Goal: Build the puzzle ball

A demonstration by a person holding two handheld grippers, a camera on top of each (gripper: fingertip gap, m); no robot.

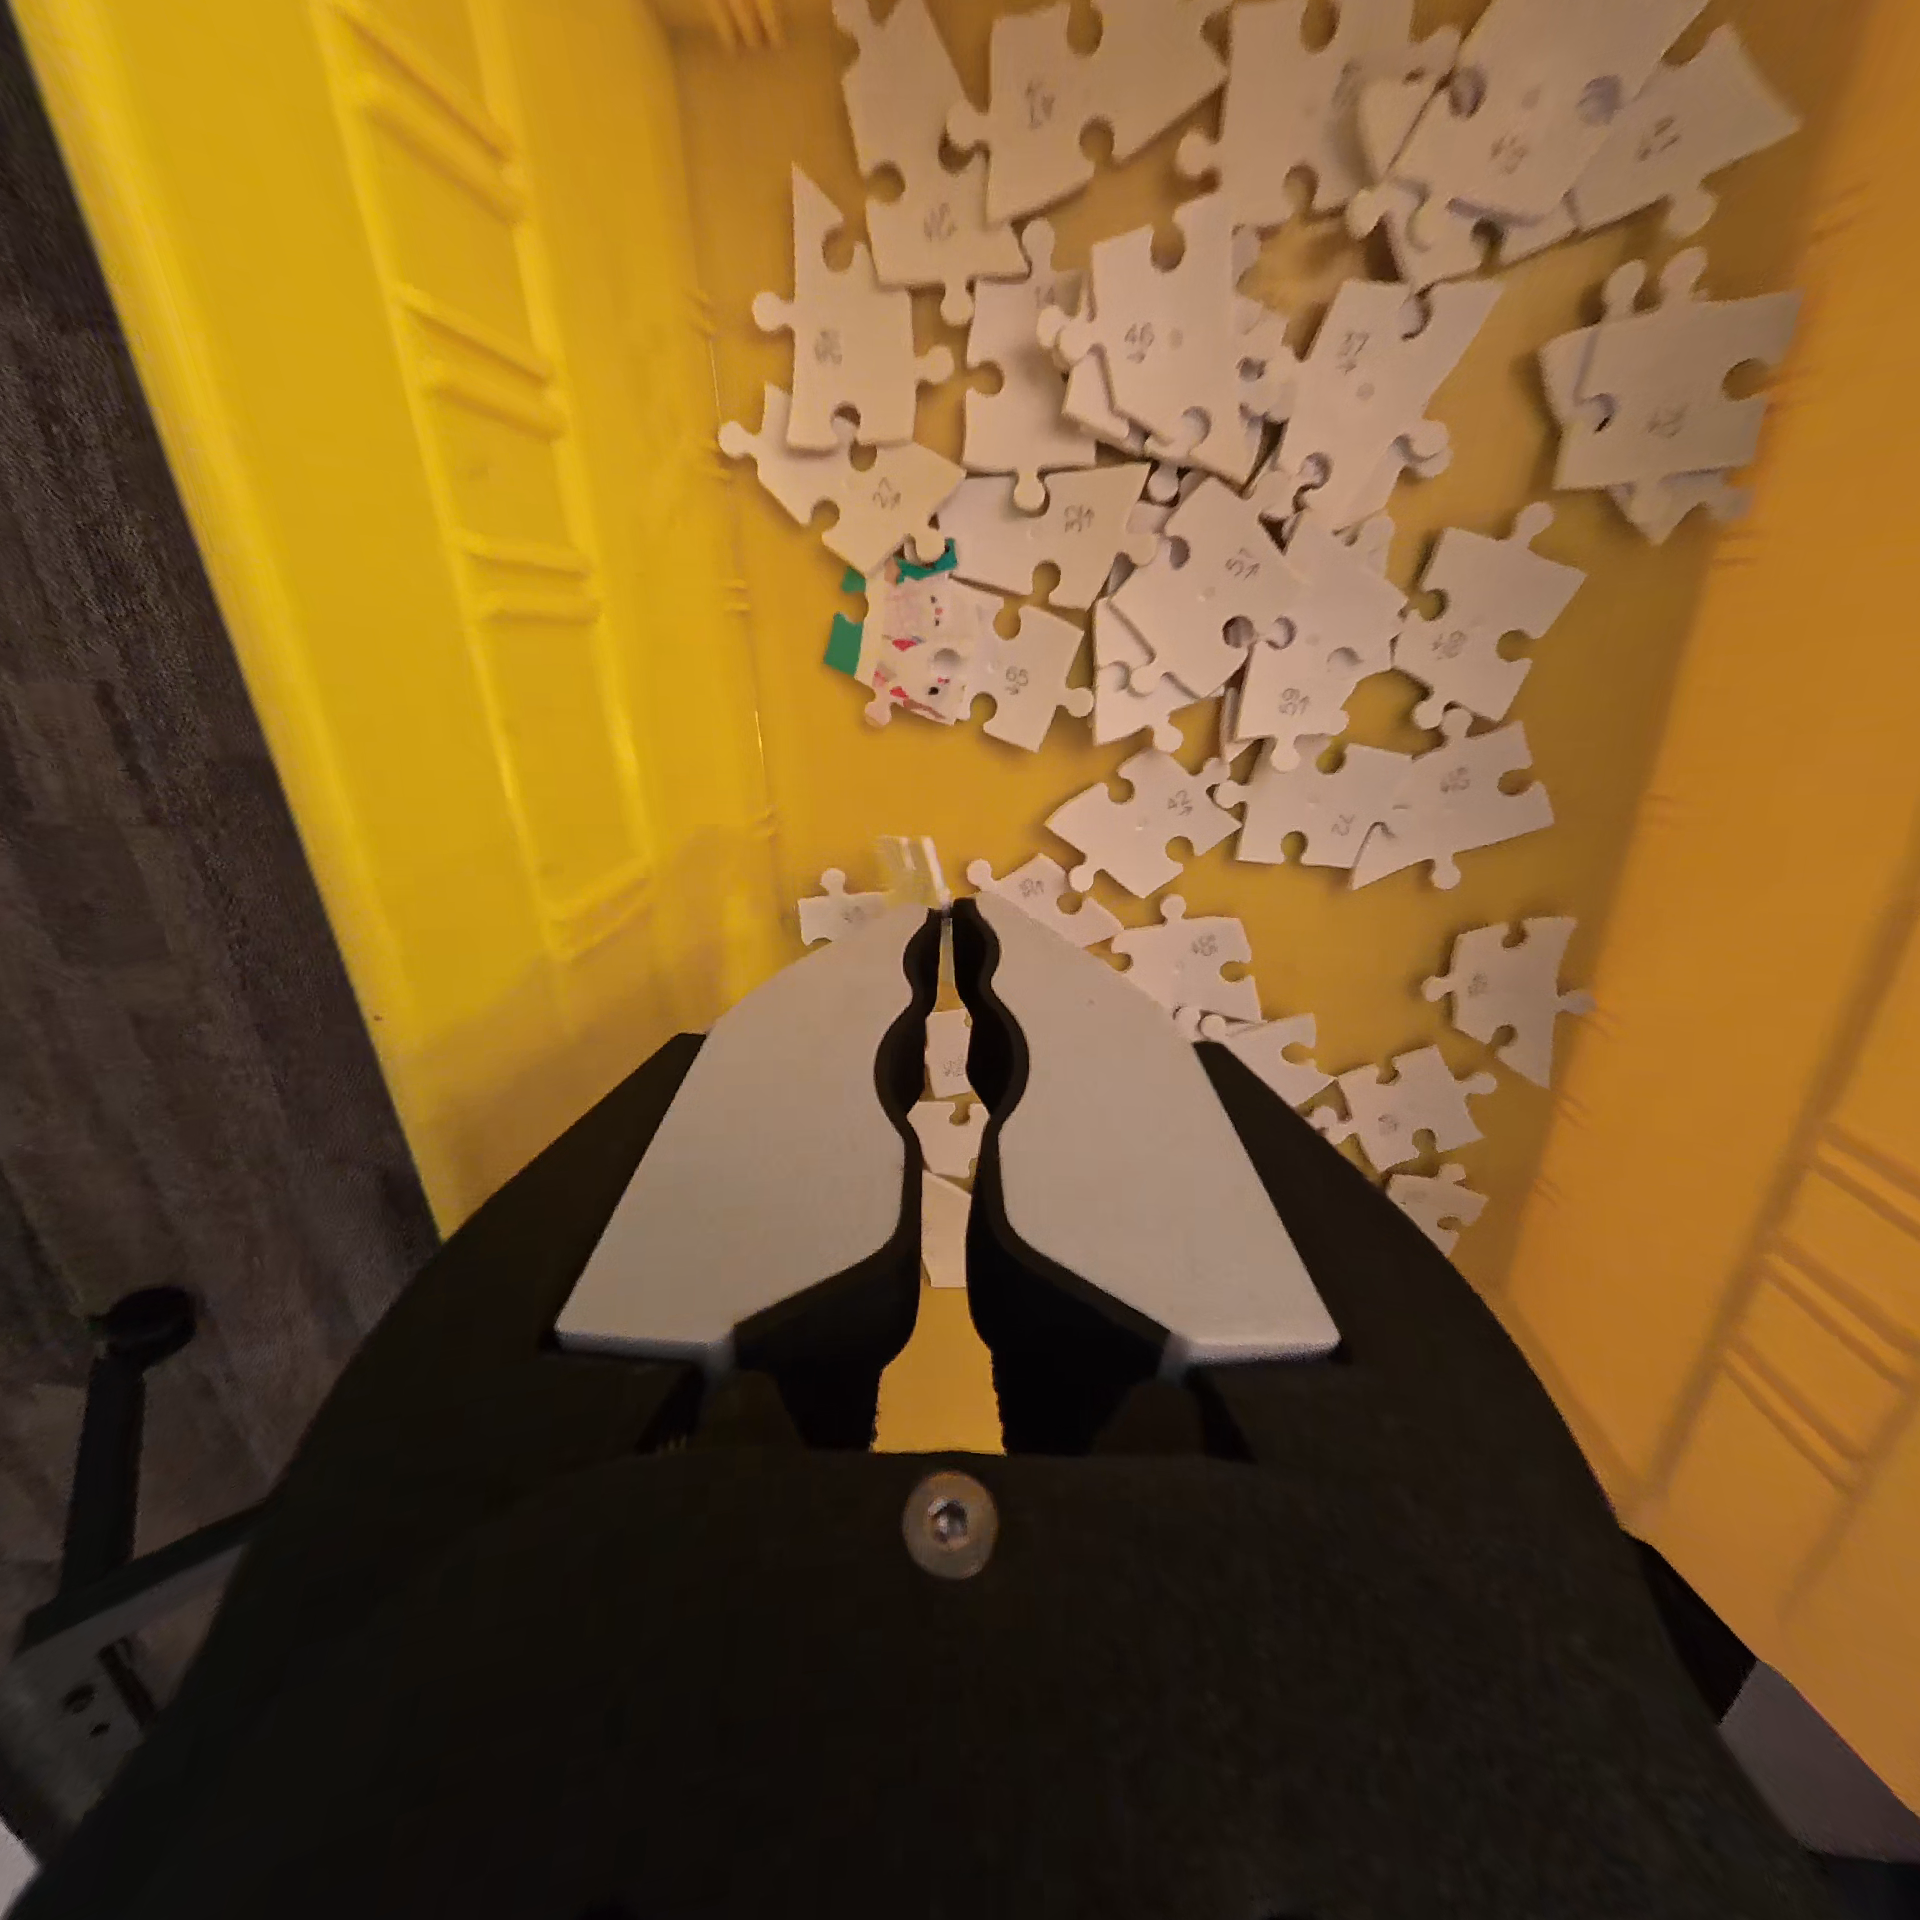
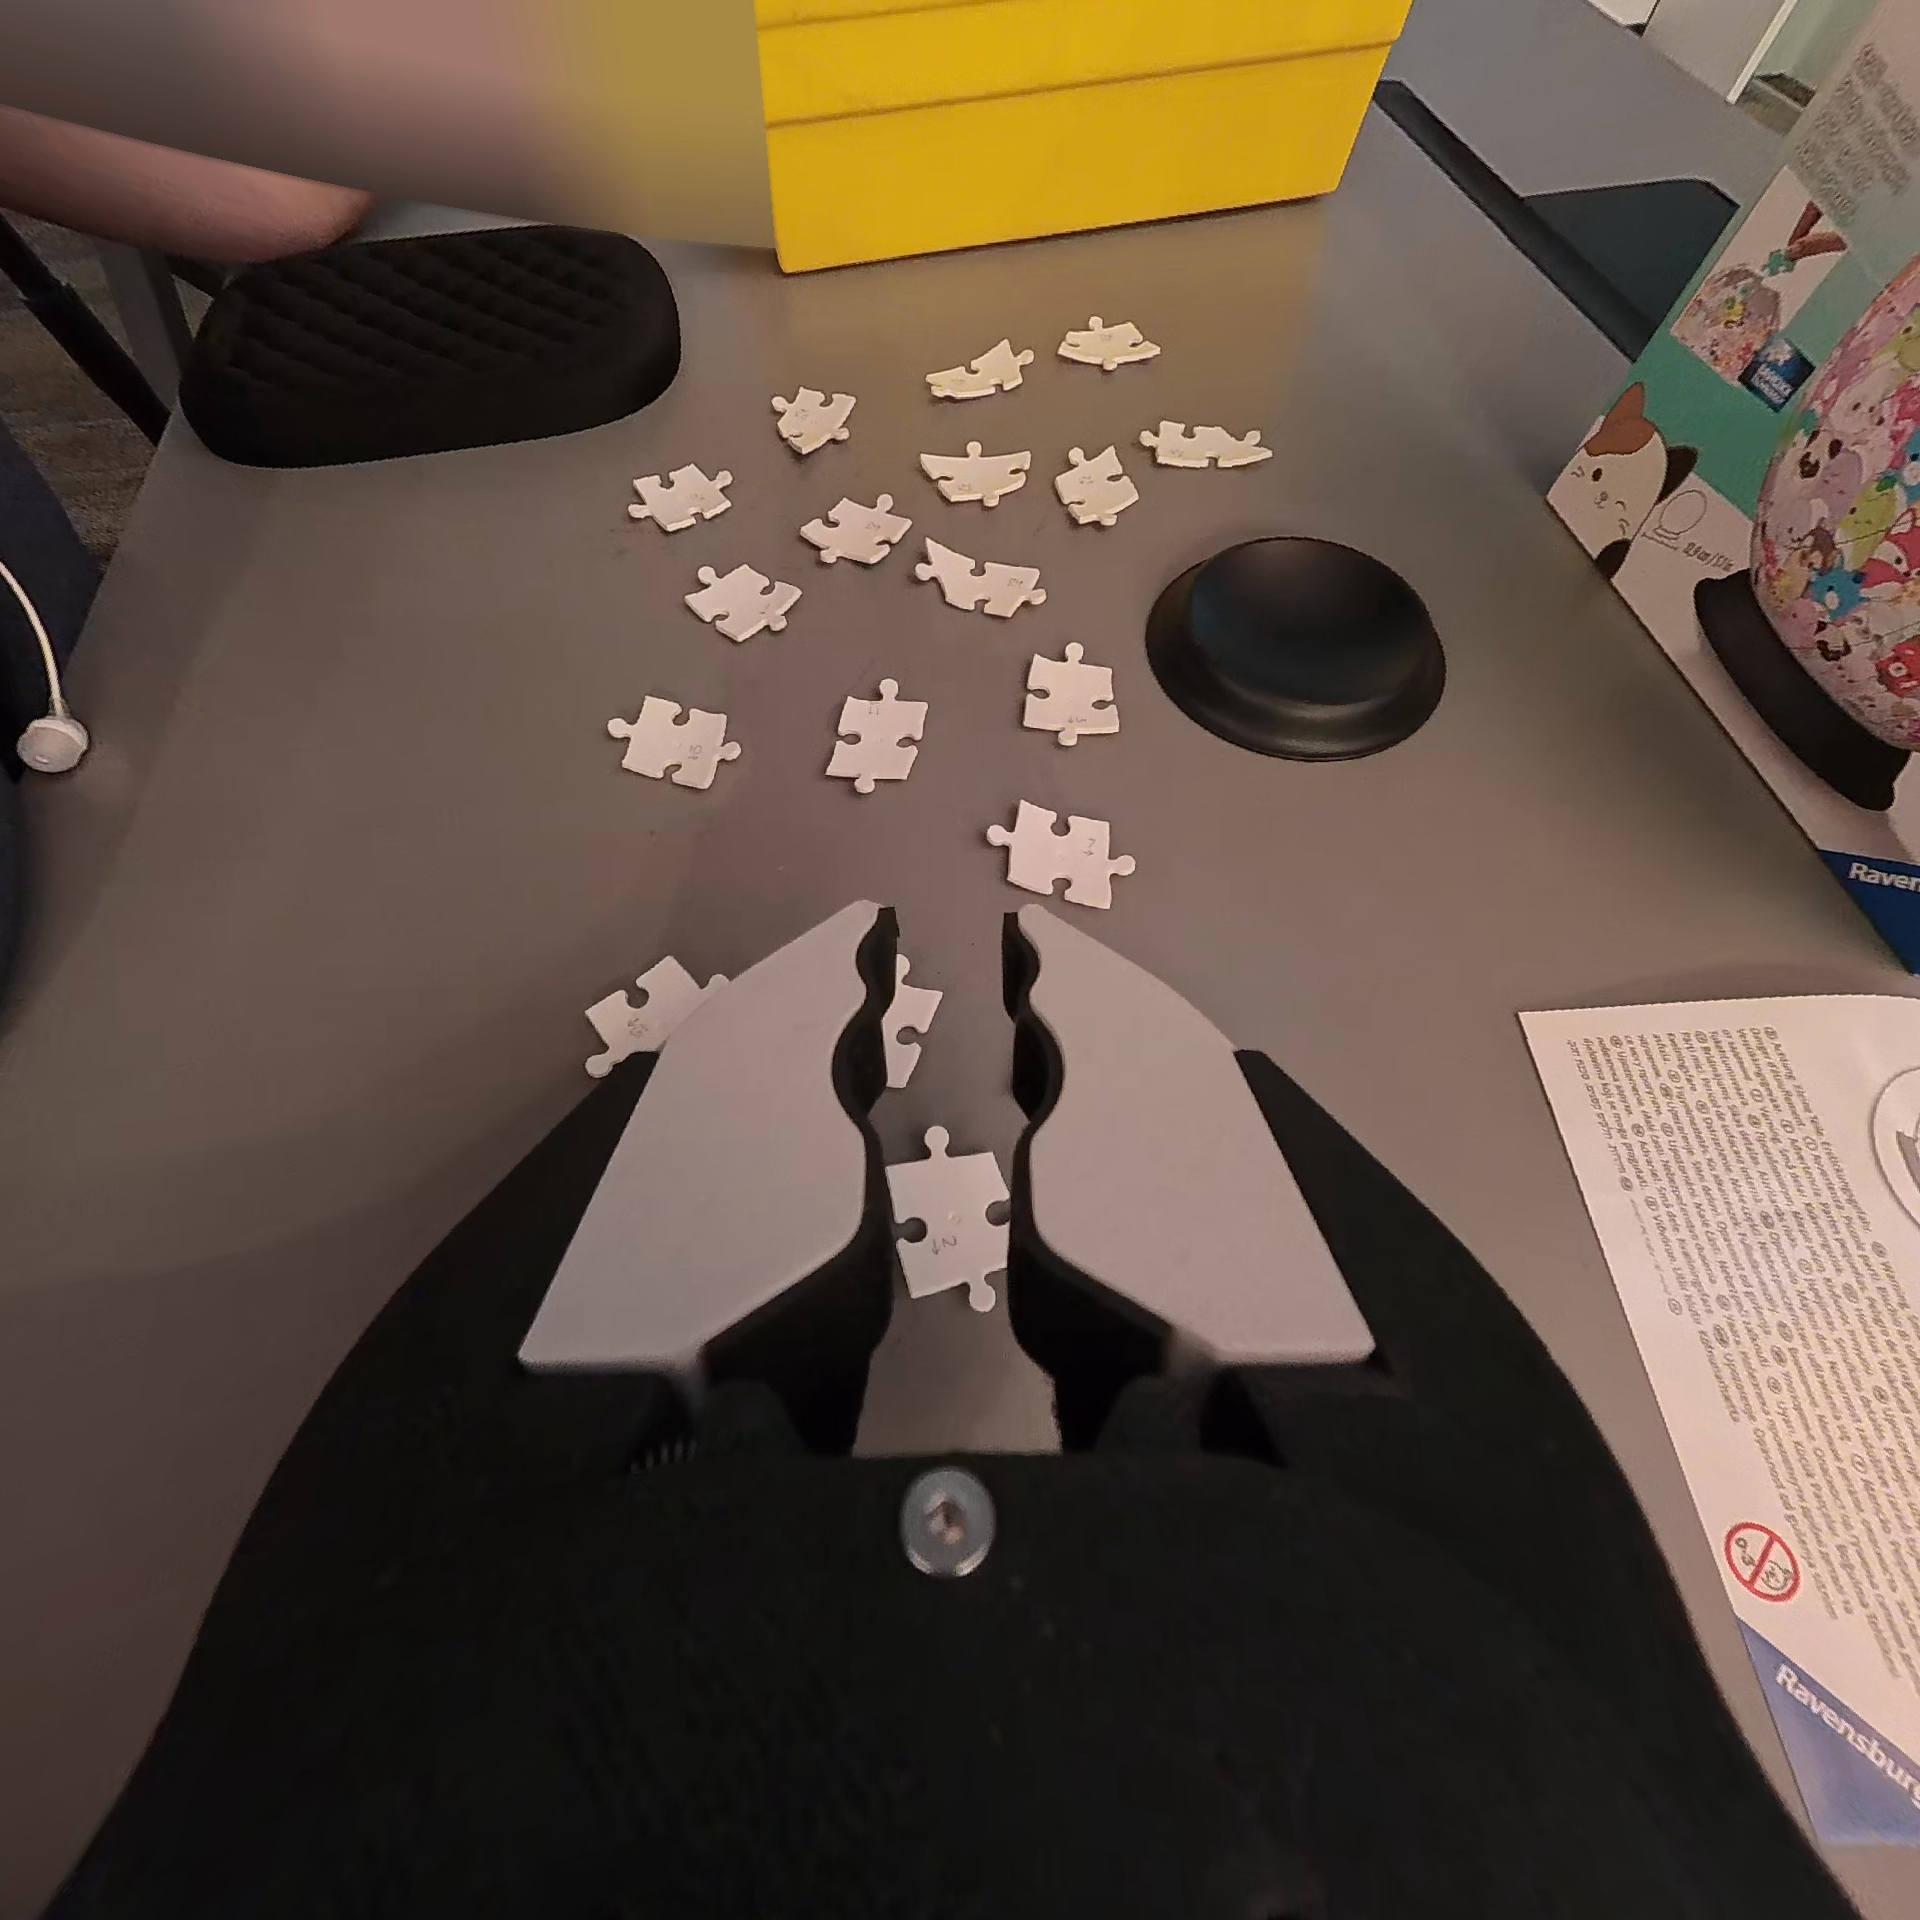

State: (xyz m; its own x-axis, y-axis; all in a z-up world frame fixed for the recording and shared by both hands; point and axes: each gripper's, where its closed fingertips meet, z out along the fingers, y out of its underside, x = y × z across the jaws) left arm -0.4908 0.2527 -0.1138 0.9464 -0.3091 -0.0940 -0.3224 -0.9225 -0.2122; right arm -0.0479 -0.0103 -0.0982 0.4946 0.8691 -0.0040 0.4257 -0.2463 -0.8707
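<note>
White puzzle piece point(image 1: 914, 878) pinched edge-on in left gripper point(image 1: 948, 914) above yellow bin point(image 1: 1714, 727); right gripper point(image 2: 943, 935) spread, nearer table point(image 2: 364, 883).

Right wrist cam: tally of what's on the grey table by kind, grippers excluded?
white puzzle pieces: 17 (two partly hidden by the jaws)
black ball stand: 1
yellow bin: 1
puzzle box: 1
instruction leaflet: 1
black padded rest: 1
Total: 22
</note>
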